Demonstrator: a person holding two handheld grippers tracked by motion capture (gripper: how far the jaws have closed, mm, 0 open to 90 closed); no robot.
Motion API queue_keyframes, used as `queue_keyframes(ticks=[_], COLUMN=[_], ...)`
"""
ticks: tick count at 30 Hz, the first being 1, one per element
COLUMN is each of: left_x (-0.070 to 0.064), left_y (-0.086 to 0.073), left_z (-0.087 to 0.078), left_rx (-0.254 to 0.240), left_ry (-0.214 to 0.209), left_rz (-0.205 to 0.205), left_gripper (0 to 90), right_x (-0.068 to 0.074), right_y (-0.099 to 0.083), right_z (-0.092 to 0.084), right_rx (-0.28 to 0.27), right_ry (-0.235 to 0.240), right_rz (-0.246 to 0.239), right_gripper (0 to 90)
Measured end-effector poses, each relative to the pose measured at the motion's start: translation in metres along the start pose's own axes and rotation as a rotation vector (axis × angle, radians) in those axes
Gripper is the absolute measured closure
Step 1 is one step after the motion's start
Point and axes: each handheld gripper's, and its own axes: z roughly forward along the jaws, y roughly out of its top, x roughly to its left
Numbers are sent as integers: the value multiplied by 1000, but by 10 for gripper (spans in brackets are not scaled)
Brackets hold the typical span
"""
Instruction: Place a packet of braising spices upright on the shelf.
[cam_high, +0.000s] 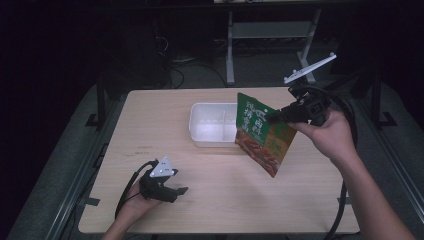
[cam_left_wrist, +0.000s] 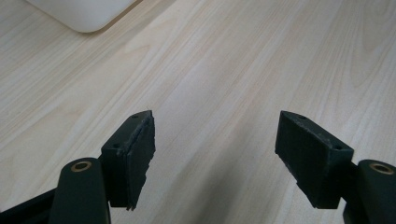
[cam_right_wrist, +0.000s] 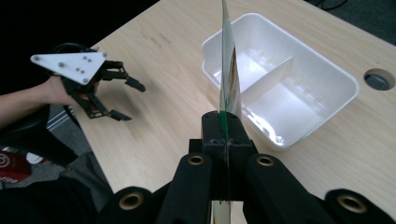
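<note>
A green and orange snack packet (cam_high: 262, 132) hangs tilted in the air over the table's right half, just in front of a white divided tub (cam_high: 212, 125). My right gripper (cam_high: 272, 117) is shut on the packet's upper right edge. In the right gripper view the packet (cam_right_wrist: 229, 74) stands edge-on between the shut jaws, with the tub (cam_right_wrist: 322, 109) behind it. My left gripper (cam_high: 182, 190) rests low near the table's front left, open, nothing between its fingers (cam_left_wrist: 135, 154). The same left gripper (cam_right_wrist: 126, 100) shows far off in the right gripper view.
The light wooden table (cam_high: 150, 130) has bare room at left and front. The tub's corner (cam_left_wrist: 84, 14) shows at the top left of the left gripper view. A round cable hole (cam_right_wrist: 379, 78) lies beyond the tub. Dark floor and desk legs lie behind.
</note>
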Motion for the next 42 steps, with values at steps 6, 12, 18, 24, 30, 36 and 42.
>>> queue_keyframes(ticks=[6, 12, 18, 24, 30, 36, 42], left_x=[0, 0, 0, 1, 1, 1, 1], left_y=[0, 0, -1, -1, -1, -1, -1], left_z=[0, 0, 0, -1, -1, -1, -1], left_rx=[-1, -1, -1, -2, -3, -4, -7], left_ry=[-1, -3, -3, -1, -3, -6, -8], left_rz=[1, 3, 5, 6, 4, 4, 4], left_gripper=[282, 282, 282, 282, 281, 281, 281], right_x=[-8, -16, -22, -30, -37, -42, -48], right_y=[11, 30, 45, 53, 60, 67, 71], right_z=[2, 6, 13, 23, 30, 34, 38], right_rx=[1, 4, 5, 17, 10, -4, -13], right_ry=[-26, -47, -76, -101, -109, -122, -136], right_rz=[5, 16, 26, 46, 69, 82, 100], right_gripper=[898, 898, 898, 898, 897, 898, 898])
